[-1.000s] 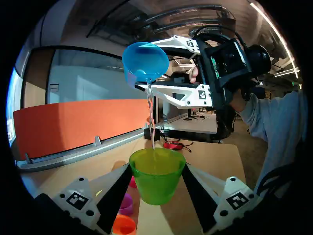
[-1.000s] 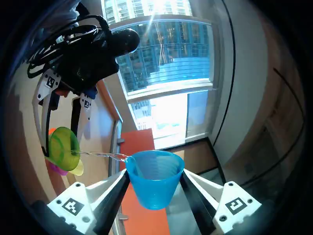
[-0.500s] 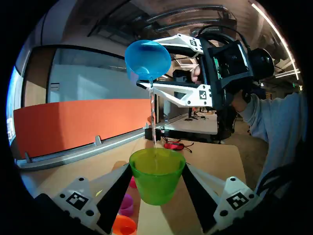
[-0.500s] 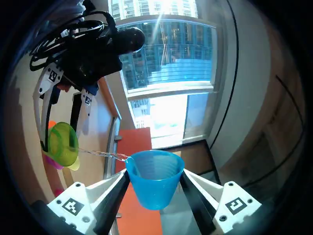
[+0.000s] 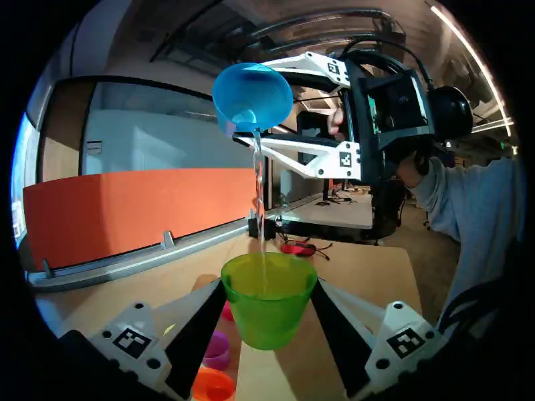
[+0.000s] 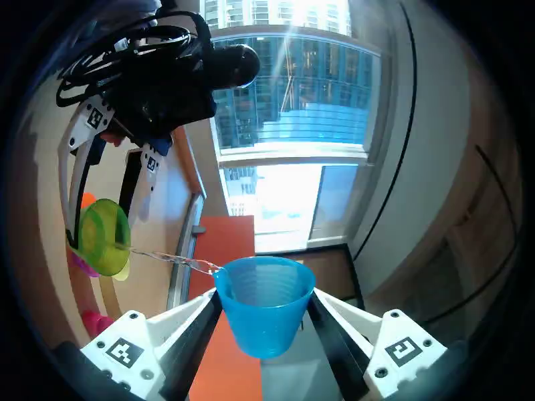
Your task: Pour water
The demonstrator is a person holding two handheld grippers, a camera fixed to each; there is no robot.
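Pinching the green cup (image 5: 267,307) between both fingers, your left tongs (image 5: 267,286) hold it upright just ahead of their own camera, over the pale wooden desk (image 5: 361,267). Below and to the left of those fingers, a purple cup (image 5: 217,347) and an orange cup (image 5: 212,384) sit on the desk, close to each other. A thin stream of water (image 5: 257,194) drops straight into the green cup's open mouth from above. It comes from the blue cup (image 5: 252,100), which is high over the left tongs and tipped so that its mouth faces their camera. Your right tongs (image 6: 263,297) clamp that blue cup from both sides, one finger on each wall. In the right gripper view the water leaves the cup's rim on the left and runs across to the green cup, farther off in the left tongs. Beyond the left tongs, a small red object (image 5: 297,248) lies near the desk's far edge. An orange panel (image 5: 134,207) runs behind the desk to the left. Your grey sleeve (image 5: 475,207) reaches in from the right behind the right tongs. Past the right tongs, a large window (image 6: 301,134) looks out on tall buildings.
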